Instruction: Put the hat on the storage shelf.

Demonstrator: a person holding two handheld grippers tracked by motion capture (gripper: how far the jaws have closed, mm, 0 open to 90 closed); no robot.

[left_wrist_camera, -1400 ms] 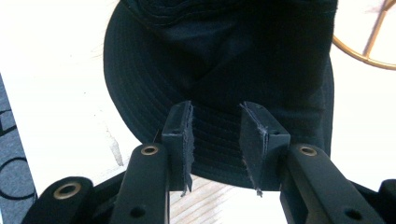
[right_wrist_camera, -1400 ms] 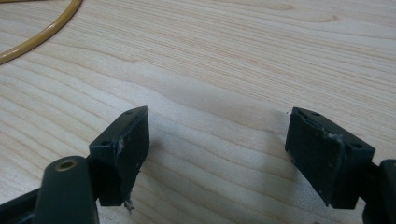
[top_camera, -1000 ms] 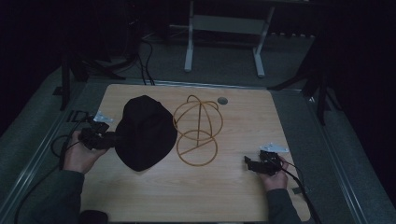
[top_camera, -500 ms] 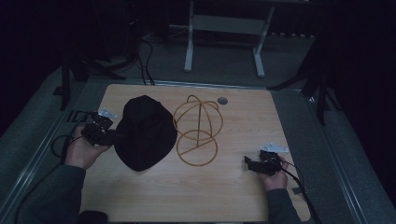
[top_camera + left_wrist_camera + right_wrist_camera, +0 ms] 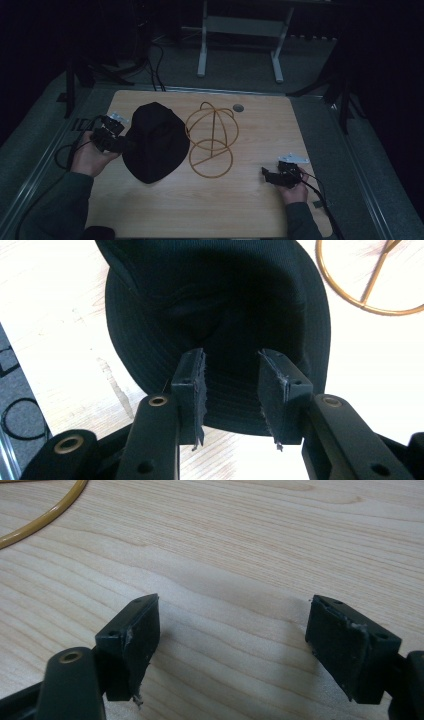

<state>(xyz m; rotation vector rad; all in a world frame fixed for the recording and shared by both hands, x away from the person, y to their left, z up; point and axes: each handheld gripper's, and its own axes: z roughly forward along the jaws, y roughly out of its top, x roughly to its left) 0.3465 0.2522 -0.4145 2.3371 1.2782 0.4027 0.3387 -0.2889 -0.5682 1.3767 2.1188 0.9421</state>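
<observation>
Wooden surface [image 5: 220, 210] with a black hat [image 5: 155, 142] lying left of centre and a gold wire hat stand [image 5: 211, 140] just beside it on the right, the stand's ring base flat on the wood and its domed wire frame rising behind. Left gripper [image 5: 122, 144] sits at the hat's left edge, held by the left hand [image 5: 90, 157]; in the left gripper view its fingers [image 5: 192, 390] are apart, partly closed, poised over the hat [image 5: 220, 315] brim with the fabric showing in the gap between them, not clamped; cannot tell if the pads touch the cloth. Part of the stand's ring [image 5: 370, 295] shows at top right of that view. Right gripper [image 5: 267, 175] rests low near the front right of the surface, well apart from the hat and the stand, held by the right hand [image 5: 295, 185]. In the right gripper view its fingers [image 5: 135, 640] are wide apart over bare wood, nothing between them, a curve of the stand's ring [image 5: 45, 515] at top left. Dark floor and a white frame's legs [image 5: 240, 45] lie beyond the surface.
</observation>
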